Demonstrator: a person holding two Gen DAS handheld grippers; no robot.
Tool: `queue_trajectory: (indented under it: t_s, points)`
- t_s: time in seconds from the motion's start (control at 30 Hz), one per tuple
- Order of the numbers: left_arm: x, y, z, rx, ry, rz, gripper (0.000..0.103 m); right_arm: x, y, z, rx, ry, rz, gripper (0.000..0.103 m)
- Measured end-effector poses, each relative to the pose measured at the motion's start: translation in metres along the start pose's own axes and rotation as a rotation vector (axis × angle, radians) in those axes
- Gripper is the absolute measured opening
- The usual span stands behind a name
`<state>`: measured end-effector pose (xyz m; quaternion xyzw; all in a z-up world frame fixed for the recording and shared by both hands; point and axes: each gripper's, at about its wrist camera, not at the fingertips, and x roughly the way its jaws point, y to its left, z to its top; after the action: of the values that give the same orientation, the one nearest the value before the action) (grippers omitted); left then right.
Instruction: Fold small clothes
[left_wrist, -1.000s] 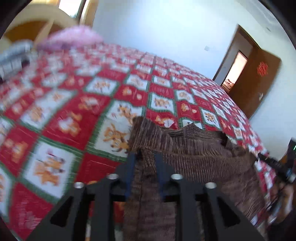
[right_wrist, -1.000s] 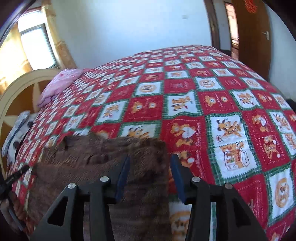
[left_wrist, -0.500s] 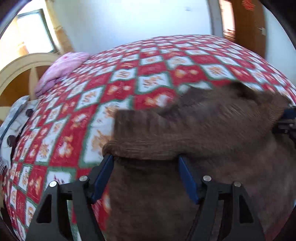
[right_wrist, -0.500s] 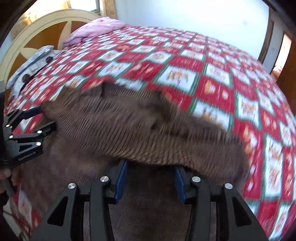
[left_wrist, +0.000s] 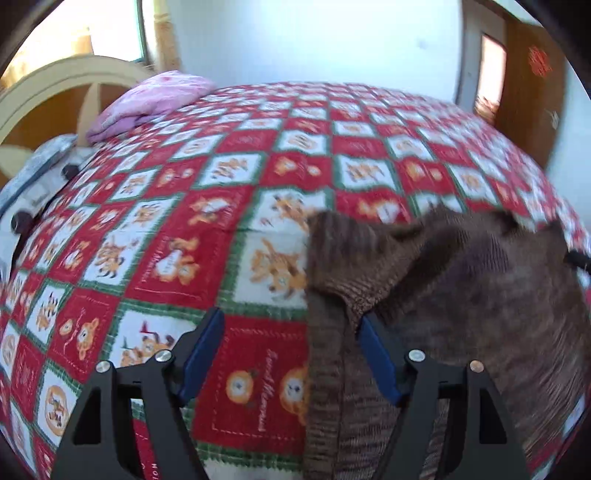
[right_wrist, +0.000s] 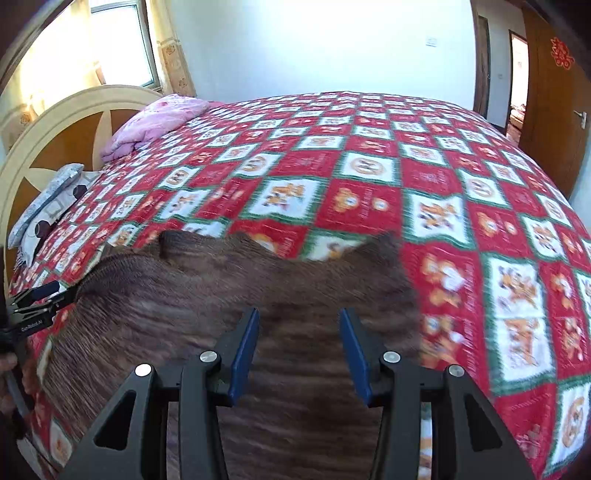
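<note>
Knitwear: one brown sweater (right_wrist: 236, 314) lies on the bed's red quilt (right_wrist: 369, 177) at 6 o'clock; two grippers, left gripper (left_wrist: 291, 354) and right gripper (right_wrist: 298, 350), jaws spread, holding nothing; one pink pillow (right_wrist: 159, 118) at 10 o'clock; quilt script blurred.

Two matte-black handheld grippers w/ blue pads

Left gripper (left_wrist: 290, 354) & right gripper (right_wrist: 297, 343): black angular frames w/ triangular cutouts, four silver round screws each, flat blue finger pads (right_wrist: 243, 350); small white lettering on left unit's side, unreadable
</note>
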<state>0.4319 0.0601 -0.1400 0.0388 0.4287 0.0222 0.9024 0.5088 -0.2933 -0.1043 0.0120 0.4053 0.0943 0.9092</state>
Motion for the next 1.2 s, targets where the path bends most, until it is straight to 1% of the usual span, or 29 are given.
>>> queue_trajectory:
  t_s: [0.07, 0.1, 0.17, 0.23, 0.27, 0.3, 0.37, 0.4, 0.43, 0.5, 0.57, 0.6, 0.63, 0.67, 0.7, 0.73, 0.77, 0.8, 0.9, 0.97, 1.03, 1.1, 1.13, 1.2]
  points:
    - [0.001, -0.011, 0.002, 0.046, -0.007, -0.015, 0.076, -0.001, -0.018, 0.000, 0.038, 0.001, -0.023, 0.047]
    - [0.001, -0.013, 0.005, 0.048, -0.013, -0.024, 0.076, -0.002, -0.026, 0.001, 0.060, -0.002, -0.027, 0.047]
    - [-0.005, -0.012, 0.011, 0.007, -0.036, -0.048, 0.076, -0.007, -0.042, 0.003, 0.112, -0.020, -0.028, 0.047]
    - [-0.021, -0.004, 0.016, -0.064, -0.107, -0.082, 0.076, -0.009, -0.053, 0.005, 0.123, -0.030, -0.019, 0.047]
    - [-0.029, -0.001, 0.018, -0.075, -0.144, -0.086, 0.082, -0.009, -0.054, 0.007, 0.118, -0.030, -0.015, 0.047]
    - [-0.033, -0.001, 0.018, -0.066, -0.159, -0.068, 0.087, -0.007, -0.054, 0.008, 0.105, -0.029, -0.010, 0.047]
    - [-0.034, 0.001, 0.018, -0.047, -0.169, -0.058, 0.088, -0.002, -0.053, 0.010, 0.084, -0.023, 0.005, 0.047]
    - [-0.032, 0.003, 0.017, -0.039, -0.161, -0.051, 0.088, 0.002, -0.050, 0.012, 0.071, -0.018, 0.007, 0.047]
    - [-0.032, 0.007, 0.015, -0.045, -0.166, -0.020, 0.088, 0.005, -0.048, 0.013, 0.065, -0.016, 0.003, 0.047]
    - [-0.030, 0.012, 0.011, -0.060, -0.172, -0.009, 0.088, 0.018, -0.042, 0.013, 0.051, 0.017, -0.022, 0.047]
    - [-0.024, 0.011, 0.010, -0.056, -0.148, -0.001, 0.088, 0.036, -0.041, 0.011, 0.049, 0.079, -0.098, 0.047]
    - [-0.016, 0.005, 0.010, -0.035, -0.121, 0.015, 0.088, 0.045, -0.045, 0.010, 0.076, 0.109, -0.111, 0.047]
    - [-0.014, 0.001, 0.010, -0.016, -0.105, 0.021, 0.088, 0.047, -0.049, 0.008, 0.102, 0.106, -0.102, 0.047]
    - [-0.002, -0.010, 0.012, 0.029, -0.058, 0.034, 0.090, 0.046, -0.051, 0.008, 0.116, 0.093, -0.101, 0.047]
    - [0.009, -0.017, 0.014, 0.060, -0.027, 0.065, 0.090, 0.043, -0.050, 0.007, 0.116, 0.085, -0.113, 0.047]
    - [0.015, -0.021, 0.013, 0.073, -0.026, 0.114, 0.090, 0.037, -0.048, 0.006, 0.112, 0.075, -0.124, 0.047]
    - [0.020, -0.024, 0.012, 0.088, -0.043, 0.157, 0.090, 0.029, -0.046, 0.004, 0.111, 0.061, -0.128, 0.047]
    - [0.026, -0.027, 0.012, 0.104, -0.046, 0.185, 0.092, 0.018, -0.042, 0.002, 0.113, 0.048, -0.114, 0.047]
    - [0.033, -0.030, 0.015, 0.122, -0.070, 0.228, 0.095, -0.013, -0.025, -0.011, 0.092, 0.029, -0.027, 0.047]
    - [0.031, -0.026, 0.017, 0.109, -0.067, 0.226, 0.095, -0.037, -0.007, -0.030, 0.034, 0.016, 0.017, 0.047]
    - [0.023, -0.019, 0.014, 0.085, -0.065, 0.213, 0.095, -0.047, 0.008, -0.047, -0.014, 0.027, 0.043, 0.047]
    - [0.005, -0.012, 0.004, 0.058, -0.065, 0.184, 0.095, -0.057, 0.017, -0.067, -0.050, 0.034, 0.058, 0.047]
    - [-0.005, -0.010, -0.001, 0.052, -0.077, 0.168, 0.095, -0.059, 0.019, -0.078, -0.068, 0.050, 0.055, 0.047]
    - [-0.034, -0.006, -0.019, 0.056, -0.114, 0.149, 0.095, -0.058, 0.021, -0.100, -0.085, 0.081, 0.027, 0.047]
